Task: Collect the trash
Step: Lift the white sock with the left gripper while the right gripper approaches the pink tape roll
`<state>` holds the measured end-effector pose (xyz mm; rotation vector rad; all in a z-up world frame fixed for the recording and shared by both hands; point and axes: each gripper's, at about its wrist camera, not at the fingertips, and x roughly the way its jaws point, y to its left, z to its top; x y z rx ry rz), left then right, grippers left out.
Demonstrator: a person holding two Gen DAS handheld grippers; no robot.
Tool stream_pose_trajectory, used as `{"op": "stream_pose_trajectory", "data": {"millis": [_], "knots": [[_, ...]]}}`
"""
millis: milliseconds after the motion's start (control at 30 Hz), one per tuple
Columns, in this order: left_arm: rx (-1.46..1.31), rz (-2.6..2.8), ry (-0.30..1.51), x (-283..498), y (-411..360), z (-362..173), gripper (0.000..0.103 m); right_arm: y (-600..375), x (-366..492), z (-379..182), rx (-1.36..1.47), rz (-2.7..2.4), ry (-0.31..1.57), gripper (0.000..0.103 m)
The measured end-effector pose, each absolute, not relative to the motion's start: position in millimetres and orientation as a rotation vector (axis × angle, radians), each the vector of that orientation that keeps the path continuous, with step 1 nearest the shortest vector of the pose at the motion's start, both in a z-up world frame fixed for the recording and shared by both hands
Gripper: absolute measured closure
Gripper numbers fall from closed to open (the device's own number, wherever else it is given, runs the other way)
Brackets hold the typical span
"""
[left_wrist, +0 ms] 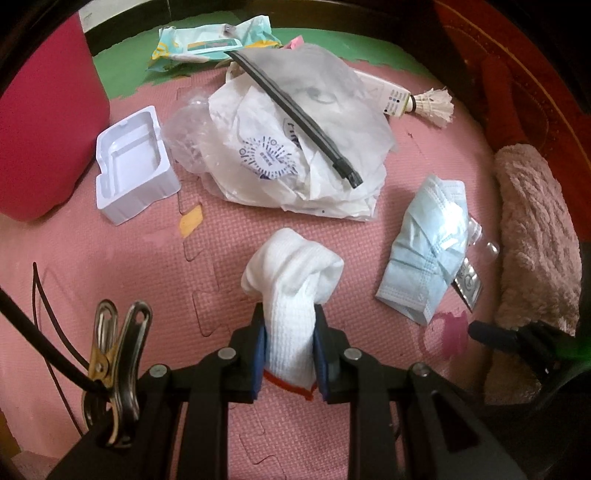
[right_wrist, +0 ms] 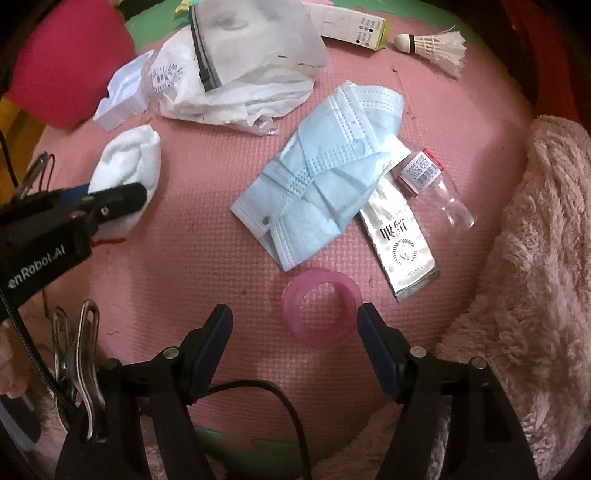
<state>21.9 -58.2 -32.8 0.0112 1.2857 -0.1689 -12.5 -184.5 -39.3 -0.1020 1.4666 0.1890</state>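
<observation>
My left gripper point(left_wrist: 289, 314) is shut on a white sock point(left_wrist: 291, 280) just above the pink foam mat; the sock point(right_wrist: 127, 162) and left gripper point(right_wrist: 110, 199) also show at the left of the right wrist view. My right gripper point(right_wrist: 294, 317) is open, its fingers on either side of a pink plastic ring point(right_wrist: 320, 308) on the mat. A blue face mask point(right_wrist: 321, 195) lies ahead of it, also in the left wrist view point(left_wrist: 424, 254). A silver sachet point(right_wrist: 399, 243) and a clear small bottle point(right_wrist: 439, 188) lie beside the mask.
A pile of white plastic bags with a zip pouch point(left_wrist: 295, 147) lies ahead, next to a white plastic tray point(left_wrist: 133, 166). A red bin point(left_wrist: 44, 122) stands left. A shuttlecock point(left_wrist: 432, 103), a carton point(right_wrist: 351, 26) and a wipes pack point(left_wrist: 210, 44) lie farther back. A fluffy rug point(right_wrist: 532, 258) borders the right.
</observation>
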Motion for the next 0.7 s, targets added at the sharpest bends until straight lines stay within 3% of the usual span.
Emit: {"op": "stream_pose_trajectory", "data": {"millis": [67, 100, 133, 700], "knots": [[0.013, -0.169, 1.287, 22.2, -59.6, -33.5, 0.080, -182.4, -11.9, -43.1, -0.100, 0.181, 1.480, 0.033], [0.013, -0.170, 1.288, 22.1, -59.7, -33.7, 0.080, -183.7, -12.5, -45.8, -0.090, 0.185, 1.491, 0.049], [0.013, -0.170, 1.288, 22.2, -59.8, -33.8, 0.080, -184.1, -12.3, -52.2, -0.044, 0.221, 1.528, 0.051], [0.006, -0.169, 1.281, 22.2, -58.5, -32.8, 0.080, -199.0, -22.1, -42.4, 0.011, 0.273, 1.494, 0.056]]}}
